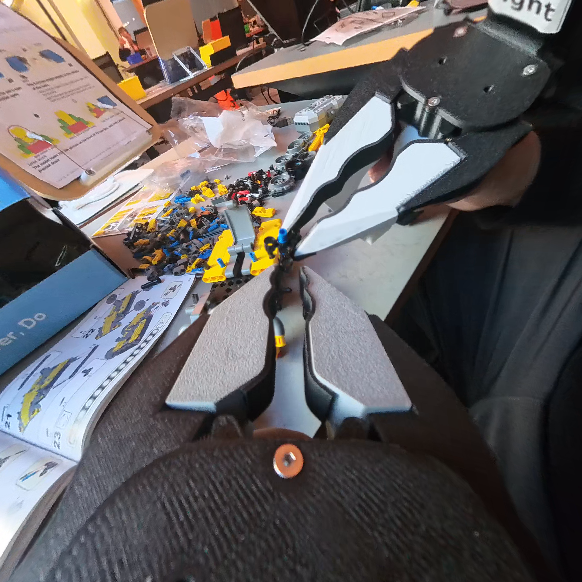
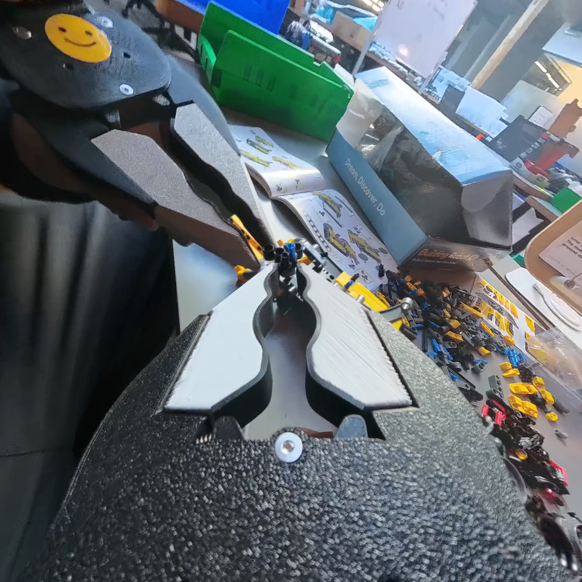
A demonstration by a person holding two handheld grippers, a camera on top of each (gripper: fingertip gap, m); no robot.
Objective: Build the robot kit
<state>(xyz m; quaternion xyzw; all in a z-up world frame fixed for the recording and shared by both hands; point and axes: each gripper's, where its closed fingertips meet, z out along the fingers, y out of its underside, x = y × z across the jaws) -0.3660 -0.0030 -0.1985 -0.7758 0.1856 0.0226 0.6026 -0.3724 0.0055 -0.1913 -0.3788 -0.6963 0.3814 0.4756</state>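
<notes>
Both grippers meet at a small black brick assembly [image 1: 281,283] topped by a blue pin [image 1: 282,235], held above the grey table [image 1: 371,271]. My left gripper [image 1: 287,271] is shut on its lower part, and a yellow-and-grey piece [image 1: 278,340] shows between its fingers. My right gripper [image 1: 291,244] comes in from the upper right and is shut on the top of the assembly. In the right wrist view my right gripper [image 2: 286,267] grips the black assembly [image 2: 285,277] with the blue pin [image 2: 291,248] above it. The left gripper [image 2: 261,252], which bears a yellow smiley, reaches in from the upper left.
A pile of loose yellow, blue and black pieces [image 1: 189,233] [image 2: 456,330] and a yellow-grey subassembly [image 1: 242,242] lie just behind. An open instruction booklet [image 1: 94,346] [image 2: 330,220], a blue box [image 2: 409,176], green bins [image 2: 267,78], wheels [image 1: 289,163] and plastic bags [image 1: 226,132] surround them. The table edge [image 1: 419,252] is at the right. Less than 4 cm separates the two grippers' tips. The yellow-grey subassembly [image 1: 242,242] is about 8 cm from my right fingertips.
</notes>
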